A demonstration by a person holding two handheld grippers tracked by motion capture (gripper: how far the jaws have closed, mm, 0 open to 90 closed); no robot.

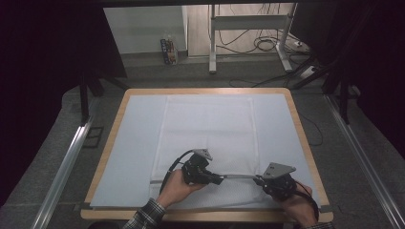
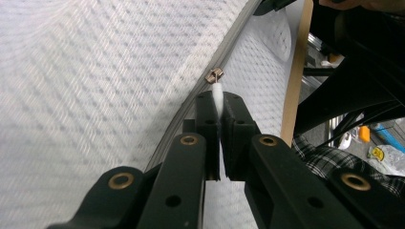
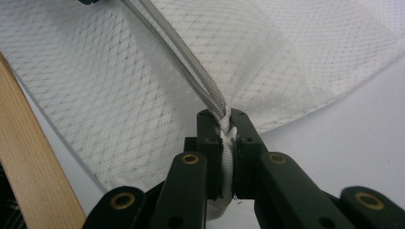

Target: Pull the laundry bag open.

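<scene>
High view: white mesh zippered laundry bag (image 1: pixel 207 138) flat on the wooden-edged counter (image 1: pixel 300 125), near edge lifted between left claw (image 1: pixel 220 180) and right claw (image 1: pixel 258 180). Left gripper view: claw clamped on the white pull tab (image 2: pixel 218 95) of the small metal slider (image 2: pixel 214 75); pull straight along the grey zipper (image 2: pixel 191 114), no twist. Right gripper view: claw pinched on the zipper's end fabric (image 3: pixel 225 128); hold it fixed, keep the track taut.

White mesh cloth bag (image 3: pixel 119 90), metal zipper (image 2: pixel 214 75)

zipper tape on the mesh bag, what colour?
Grey, against the white mesh bag; the zipper tape shows best in the right gripper view.
</scene>
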